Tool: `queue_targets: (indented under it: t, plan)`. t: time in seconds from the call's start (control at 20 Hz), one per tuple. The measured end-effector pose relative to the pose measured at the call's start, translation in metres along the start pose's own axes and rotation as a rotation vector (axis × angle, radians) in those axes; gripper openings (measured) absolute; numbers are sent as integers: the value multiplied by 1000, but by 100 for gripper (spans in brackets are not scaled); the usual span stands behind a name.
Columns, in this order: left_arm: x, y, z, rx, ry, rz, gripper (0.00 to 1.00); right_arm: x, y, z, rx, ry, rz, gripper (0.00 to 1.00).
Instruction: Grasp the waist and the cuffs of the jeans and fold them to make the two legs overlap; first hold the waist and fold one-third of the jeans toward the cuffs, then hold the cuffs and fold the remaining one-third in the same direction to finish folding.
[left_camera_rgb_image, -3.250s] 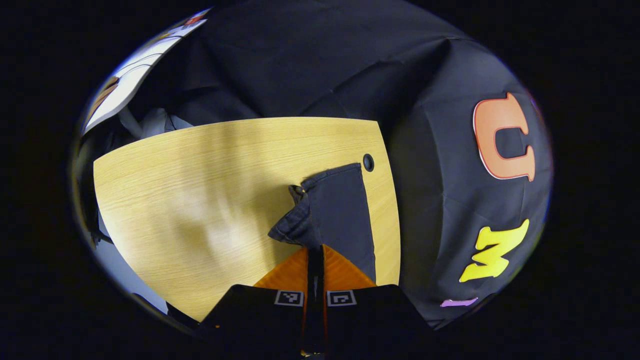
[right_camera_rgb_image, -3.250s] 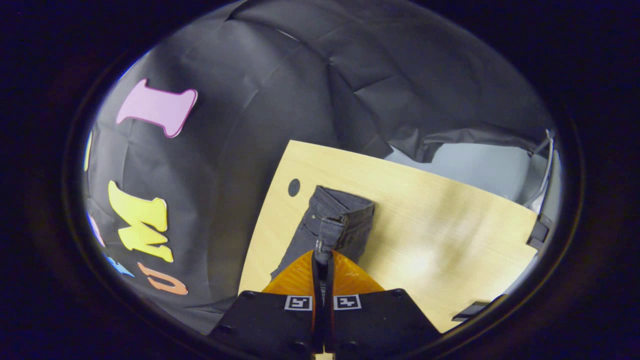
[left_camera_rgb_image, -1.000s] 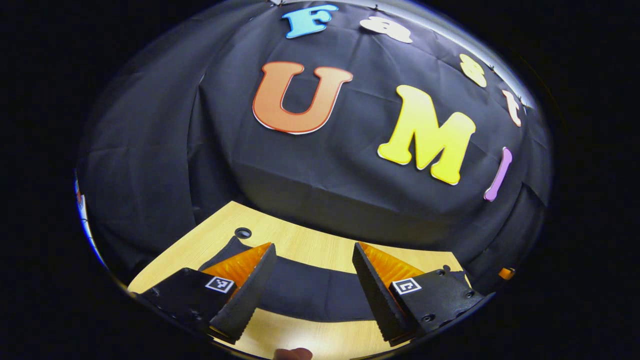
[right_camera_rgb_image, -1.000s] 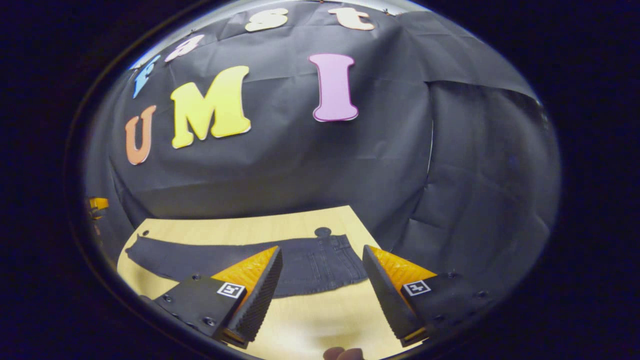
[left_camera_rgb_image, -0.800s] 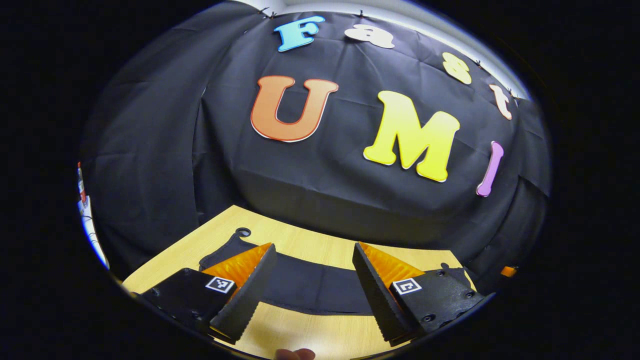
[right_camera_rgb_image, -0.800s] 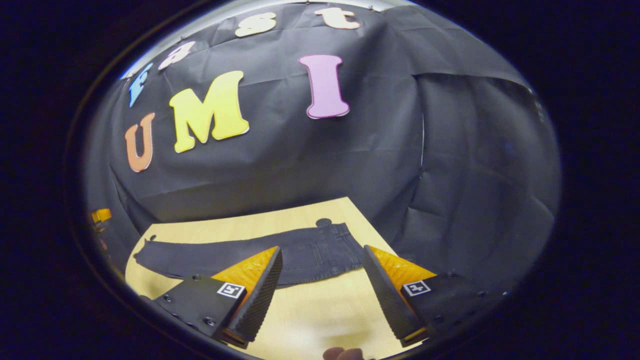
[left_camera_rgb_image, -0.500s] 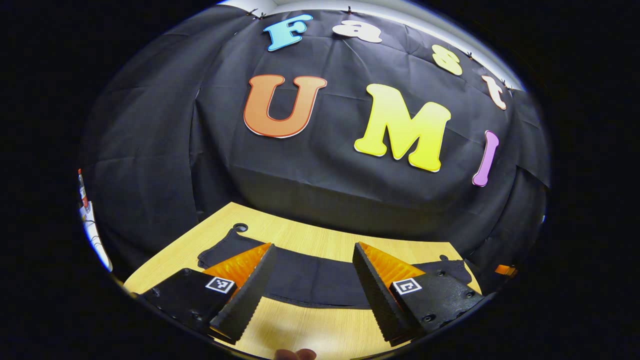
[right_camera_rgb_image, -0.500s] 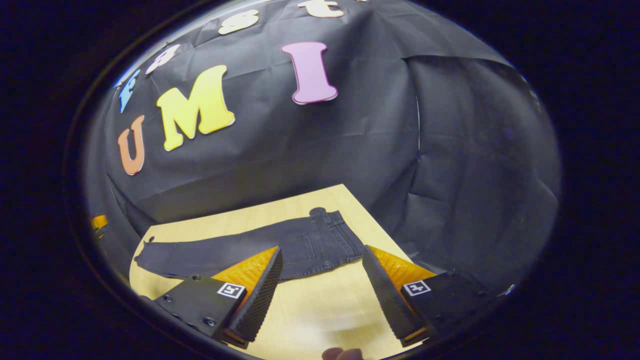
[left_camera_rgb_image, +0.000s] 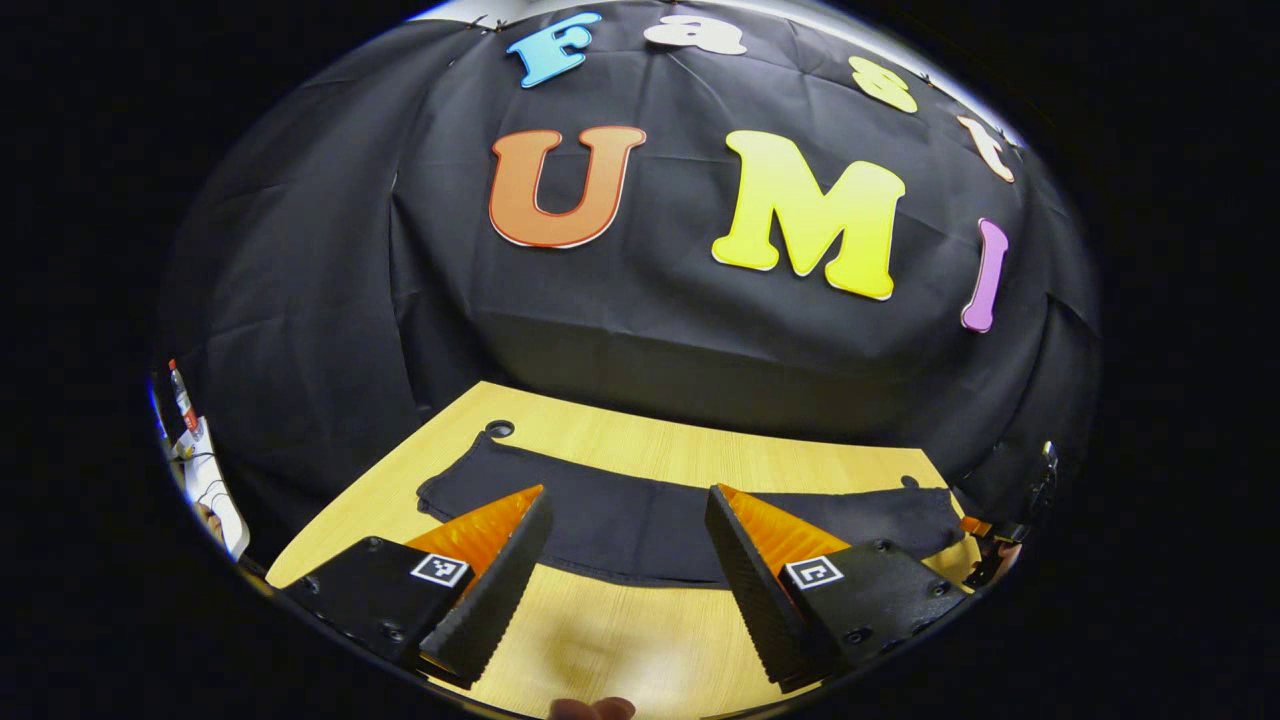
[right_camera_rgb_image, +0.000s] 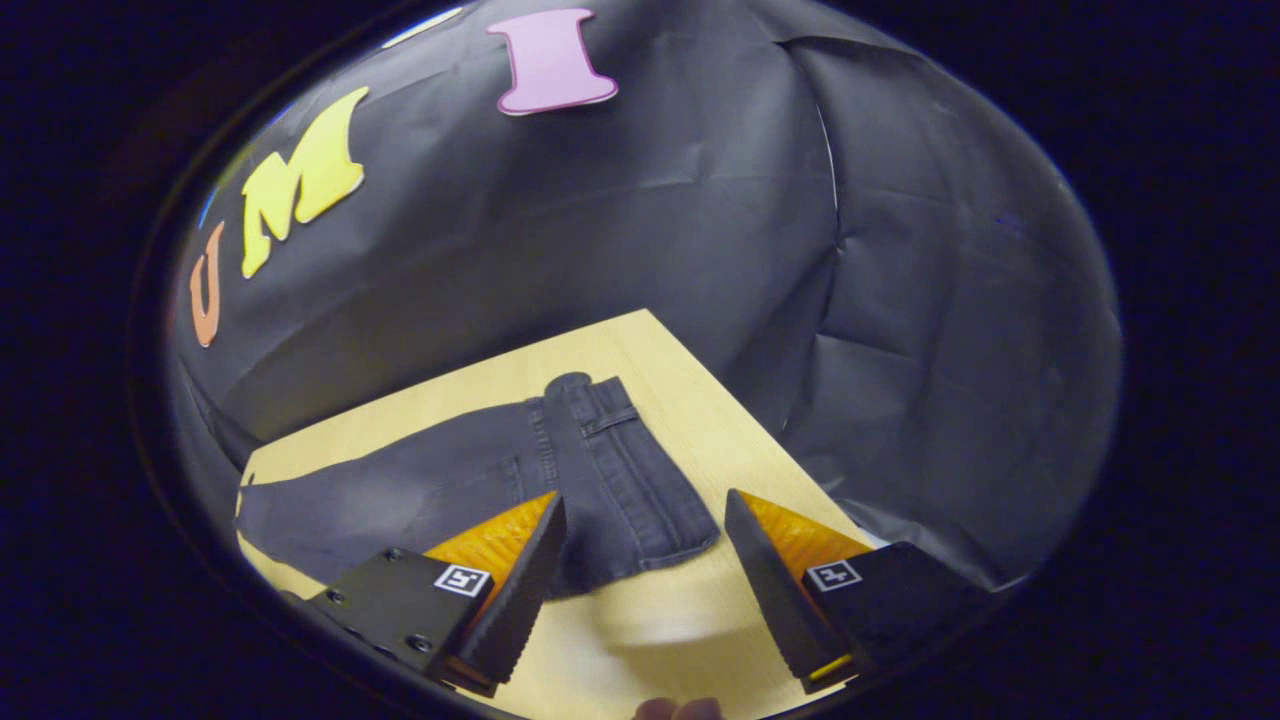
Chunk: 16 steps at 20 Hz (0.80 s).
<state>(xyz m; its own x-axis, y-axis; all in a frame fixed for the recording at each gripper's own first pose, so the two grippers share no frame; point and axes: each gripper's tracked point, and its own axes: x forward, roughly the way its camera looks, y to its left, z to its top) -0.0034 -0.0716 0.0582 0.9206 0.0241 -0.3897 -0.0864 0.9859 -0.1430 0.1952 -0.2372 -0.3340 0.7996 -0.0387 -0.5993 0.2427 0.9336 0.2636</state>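
Jeans (right_camera_rgb_image: 590, 480) laid lengthwise across surface (right_camera_rgb_image: 690, 610); waist centre frame, nearest right gripper (right_camera_rgb_image: 640, 580); both grippers' fingers apart, left gripper (left_camera_rgb_image: 625, 575) mid-leg.

Dark charcoal jeans (right_camera_rgb_image: 470, 480) lie on a pale yellow wood-grain table (left_camera_rgb_image: 640, 640).

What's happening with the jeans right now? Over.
Left gripper and right gripper open, holding nothing. Jeans flat on table, legs overlapped. Nothing in the way.

Left hand-held gripper (left_camera_rgb_image: 625, 508): black screwed finger mounts, square tag markers.
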Motion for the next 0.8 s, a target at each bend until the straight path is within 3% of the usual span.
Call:
queue_targets:
  t: [0.15, 0.2, 0.25, 0.3, 0.45, 0.55, 0.65, 0.8]
  plan:
    - [1, -1, -12, 15, 44, 5, 99, 22, -1, -16, 5, 48, 10, 99]
    - [1, 0, -14, 16, 58, 10, 99, 26, 0, -15, 11, 45, 24, 93]
    - [2, 1, -16, 12, 63, 14, 99, 26, 2, -16, 22, 45, 37, 99]
    - [3, 2, -16, 0, 66, 16, 99, 25, 1, -20, 35, 54, 47, 98]
    - [6, 8, -24, -33, 89, 27, 99, 23, 5, -25, 86, 89, 91, 85]
    - [8, 9, -29, -62, 103, 29, 99, 23, 7, -23, 129, 98, 82, 60]
    - [9, 12, -30, -86, 107, 29, 99, 19, 7, -20, 126, 114, 52, 29]
    - [7, 20, -22, -103, 79, 37, 99, 4, 23, 3, 62, 88, 16, 3]
